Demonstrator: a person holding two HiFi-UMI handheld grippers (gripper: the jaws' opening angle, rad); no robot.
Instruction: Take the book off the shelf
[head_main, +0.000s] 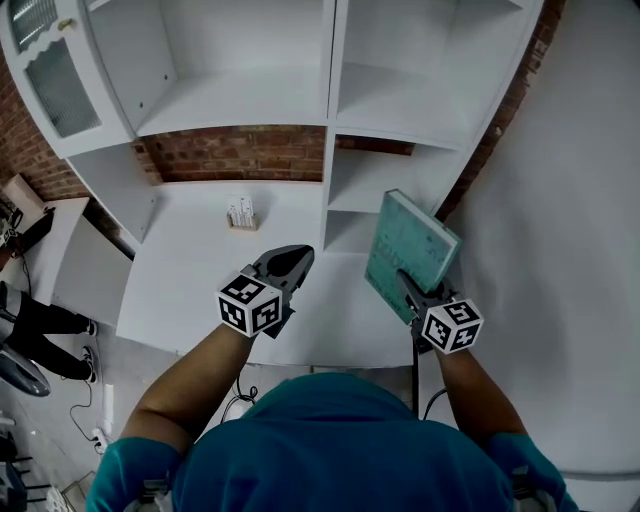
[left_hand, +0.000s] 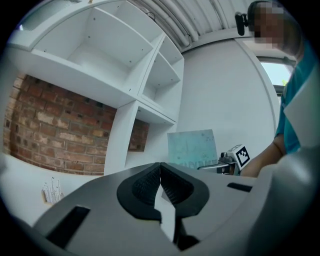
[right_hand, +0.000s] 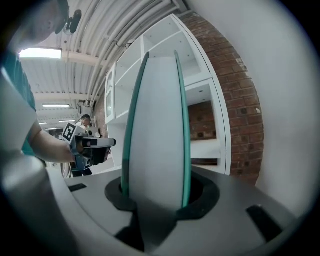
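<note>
Head view first: the teal hardcover book (head_main: 408, 245) is out of the tall white shelving unit (head_main: 330, 110). It is clamped at its near lower edge by the right gripper (head_main: 408, 283) and hangs in front of the right-hand column of shelves. Its long axis runs from the jaws up and away toward those shelves, a little tilted. The left gripper (head_main: 295, 258) hangs off to the left over the white counter (head_main: 190, 280), clearly apart from the book. Further back, a small pale packet stand (head_main: 241, 213) sits on the counter by the red brick wall (head_main: 240, 152).

Left gripper view: the jaws are pressed together with nothing between them. The book shows off to the right, standing above the other gripper.

Right gripper view: the white page edge faces the camera between two teal covers, each cover against a pad. The jaws are gripping across the book's thickness, and the book rises straight out along them.

My read is that the lift-off looks done. The right hand alone has the book, so the next move belongs to it. The free far end sits closest to the shelf edges, and that corner needs minding if the book is lowered to the counter.
</note>
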